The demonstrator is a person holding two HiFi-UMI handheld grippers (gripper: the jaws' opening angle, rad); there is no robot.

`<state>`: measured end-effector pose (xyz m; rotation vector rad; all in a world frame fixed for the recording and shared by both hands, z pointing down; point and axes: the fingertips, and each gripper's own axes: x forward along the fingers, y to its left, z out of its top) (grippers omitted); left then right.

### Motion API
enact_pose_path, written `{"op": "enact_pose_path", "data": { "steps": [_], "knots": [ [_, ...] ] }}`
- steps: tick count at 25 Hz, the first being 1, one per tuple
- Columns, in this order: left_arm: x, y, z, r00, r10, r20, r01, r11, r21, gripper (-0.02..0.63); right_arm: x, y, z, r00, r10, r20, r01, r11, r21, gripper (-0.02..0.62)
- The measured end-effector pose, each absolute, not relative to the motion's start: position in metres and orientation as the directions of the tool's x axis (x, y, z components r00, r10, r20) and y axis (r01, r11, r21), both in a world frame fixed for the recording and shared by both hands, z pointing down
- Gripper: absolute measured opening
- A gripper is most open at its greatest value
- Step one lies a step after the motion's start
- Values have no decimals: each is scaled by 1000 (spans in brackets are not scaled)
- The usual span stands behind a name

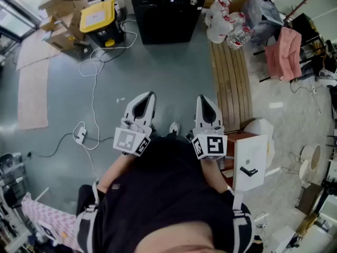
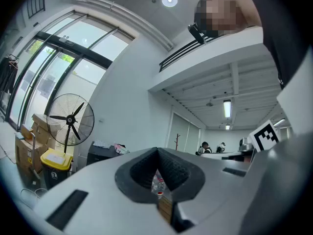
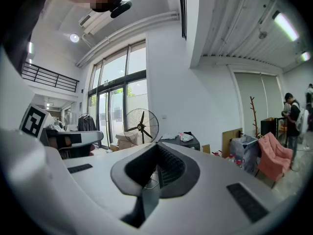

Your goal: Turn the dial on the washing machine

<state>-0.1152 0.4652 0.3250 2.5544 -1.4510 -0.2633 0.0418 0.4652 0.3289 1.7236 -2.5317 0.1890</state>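
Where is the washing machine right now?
Top centre of the head view: the washing machine stands between a yellow-lidded bin at picture left and white bags at picture right.

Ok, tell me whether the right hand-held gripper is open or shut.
Shut. The right hand-held gripper has its jaws together, nothing between them.

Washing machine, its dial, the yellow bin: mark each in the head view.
washing machine [image 1: 167, 24], head view, on its dark front face
dial [image 1: 194, 1], head view, on the small pale knob at the machine's upper right
yellow bin [image 1: 97, 13], head view, on its yellow lid
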Motion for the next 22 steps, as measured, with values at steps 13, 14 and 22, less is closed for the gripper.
{"op": "enact_pose_path", "data": {
  "steps": [13, 14, 22],
  "knots": [
    [-91, 471, 324, 493, -868, -57, -838, -492, 238, 21, 72, 460, 319, -367, -928, 68, -929, 362, -76, 29],
    [-87, 470, 324, 492, -869, -52, -839, -489, 237, 21, 76, 458, 321, -370, -926, 72, -928, 364, -80, 29],
    [-44, 464, 331, 467, -884, -29, -857, -461, 231, 21, 110, 450, 342, -418, -899, 129, -908, 408, -94, 175]
  ]
}}
